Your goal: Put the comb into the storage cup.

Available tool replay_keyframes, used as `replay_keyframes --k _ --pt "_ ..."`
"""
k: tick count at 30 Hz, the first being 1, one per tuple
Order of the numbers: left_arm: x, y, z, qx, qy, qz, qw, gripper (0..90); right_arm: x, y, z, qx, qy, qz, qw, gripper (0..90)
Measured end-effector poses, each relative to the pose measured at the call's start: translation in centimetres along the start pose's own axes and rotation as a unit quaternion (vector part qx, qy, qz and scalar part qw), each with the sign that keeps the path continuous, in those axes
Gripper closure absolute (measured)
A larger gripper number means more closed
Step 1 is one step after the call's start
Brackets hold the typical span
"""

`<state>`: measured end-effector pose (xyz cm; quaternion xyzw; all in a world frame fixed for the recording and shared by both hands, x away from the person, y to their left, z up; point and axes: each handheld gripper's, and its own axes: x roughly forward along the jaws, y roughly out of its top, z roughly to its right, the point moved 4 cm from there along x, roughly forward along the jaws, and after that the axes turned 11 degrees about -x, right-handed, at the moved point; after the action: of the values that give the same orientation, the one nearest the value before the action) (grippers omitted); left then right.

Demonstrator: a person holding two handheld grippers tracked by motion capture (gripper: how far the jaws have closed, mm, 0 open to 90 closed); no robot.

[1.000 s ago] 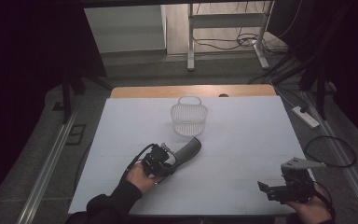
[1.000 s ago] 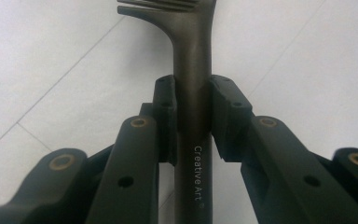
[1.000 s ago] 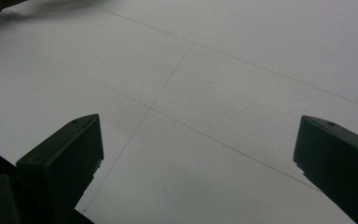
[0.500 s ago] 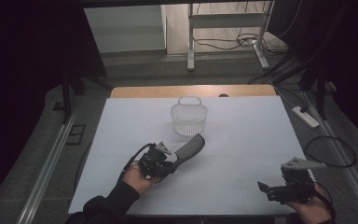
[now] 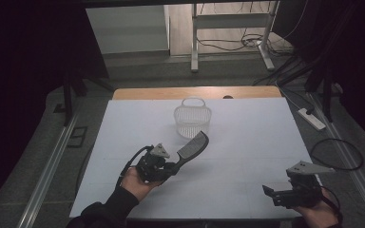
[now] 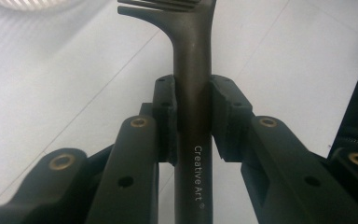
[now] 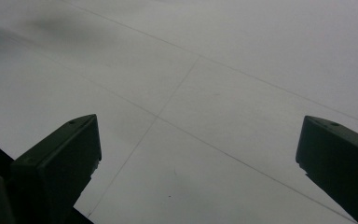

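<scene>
The dark grey plastic comb (image 5: pixel 193 145), with its long handle and fine teeth, is what you are working on, and it now hangs clear of the white worktop (image 5: pixel 247 142), raised in your left tongs (image 5: pixel 173 167). In the left gripper view the two black pads are pressed flat against the handle (image 6: pixel 193 116) from both sides, just below the toothed head, so the grip looks firm and centred.

Compared with a second ago, the comb has come off the sheet: it lay low with its head close to the surface, and now the head tilts up and points toward the white wire-mesh basket (image 5: pixel 192 118) standing further back on the worktop. Your left hand has risen and edged forward with it. My reading is that the pick-up is done and the carry to the basket has begun; the comb is near the basket but not yet over its rim.

Your right tongs (image 5: pixel 278 192) sit at the near right corner where they were, spread wide with nothing between them, only bare worktop ahead in the right gripper view.
</scene>
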<state>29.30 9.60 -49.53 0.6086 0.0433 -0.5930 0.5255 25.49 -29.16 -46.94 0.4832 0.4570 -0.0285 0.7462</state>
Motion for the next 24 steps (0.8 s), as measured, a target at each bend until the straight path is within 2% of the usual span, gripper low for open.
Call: replay_keyframes --k 7,12,17,24 --pt "-0.9 -0.1 0.6 0.003 -0.009 0.02 0.9998 72.4 -0.2 0.3 -0.2 -0.008 0.0 0.024 0.9997 0.2" --pt "-1.6 -0.2 1.1 0.003 -0.019 0.035 0.9992 72.4 -0.3 0.6 -0.3 -0.01 0.009 0.046 0.9989 0.0" --pt "-2.2 -0.4 1.3 0.0 -0.027 0.046 0.9986 72.4 -0.6 1.3 -0.4 -0.011 0.032 0.075 0.9966 0.0" --pt "-2.6 -0.9 2.0 -0.005 -0.035 0.055 0.9978 72.4 -0.5 2.6 -0.6 -0.017 0.063 0.099 0.993 0.0"
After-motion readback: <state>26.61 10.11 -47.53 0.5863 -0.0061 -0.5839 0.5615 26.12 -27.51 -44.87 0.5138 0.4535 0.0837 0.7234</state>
